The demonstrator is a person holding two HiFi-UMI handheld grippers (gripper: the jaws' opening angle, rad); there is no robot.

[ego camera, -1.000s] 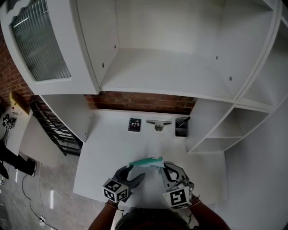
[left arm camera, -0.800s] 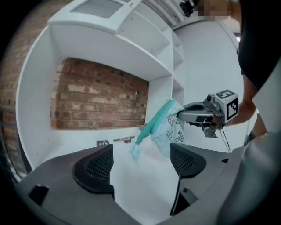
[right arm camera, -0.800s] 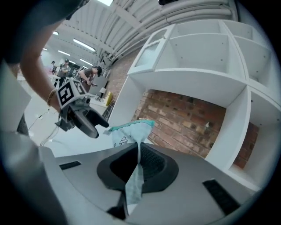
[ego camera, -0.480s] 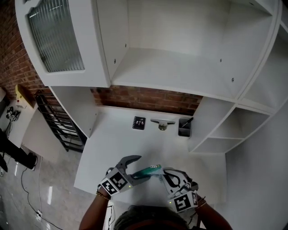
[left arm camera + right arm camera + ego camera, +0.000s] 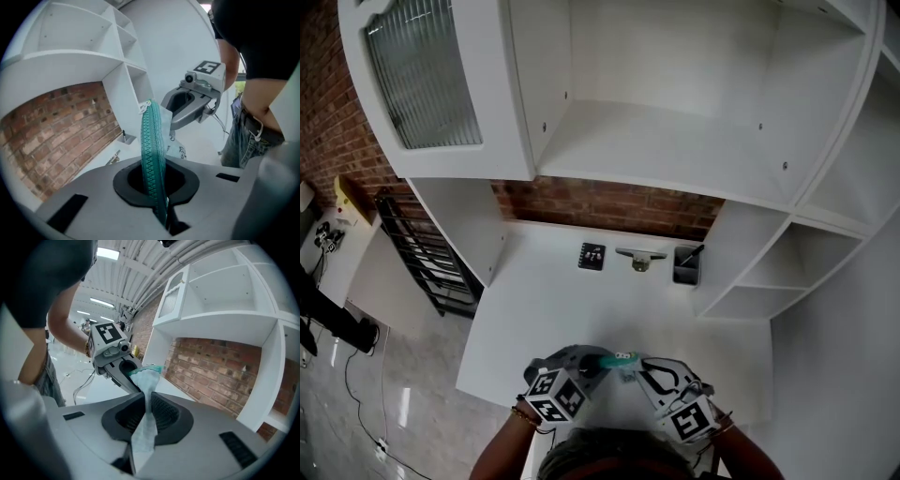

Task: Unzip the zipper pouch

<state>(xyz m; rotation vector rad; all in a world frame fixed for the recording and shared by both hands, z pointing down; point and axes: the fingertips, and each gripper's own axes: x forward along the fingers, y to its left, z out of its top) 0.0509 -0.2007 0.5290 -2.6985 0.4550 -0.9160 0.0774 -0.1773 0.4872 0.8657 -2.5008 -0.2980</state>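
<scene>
Head view shows pen holder beyond the pouch.

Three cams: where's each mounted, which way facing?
Head view: on the person's head, steeply down at the table; shows forearms, left gripper, right gripper.
Left gripper view: on that gripper, along jaws just closed on the pouch; faces right gripper, person's torso.
Right gripper view: on that gripper, jaws shut on pouch; faces left gripper, arm, brick wall.
Shared: the pouch.

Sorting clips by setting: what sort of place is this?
Probably a study-nook set built in a large hall: a white desk, shelves above it, a brick wall behind, and strip lights on a piped ceiling.
</scene>
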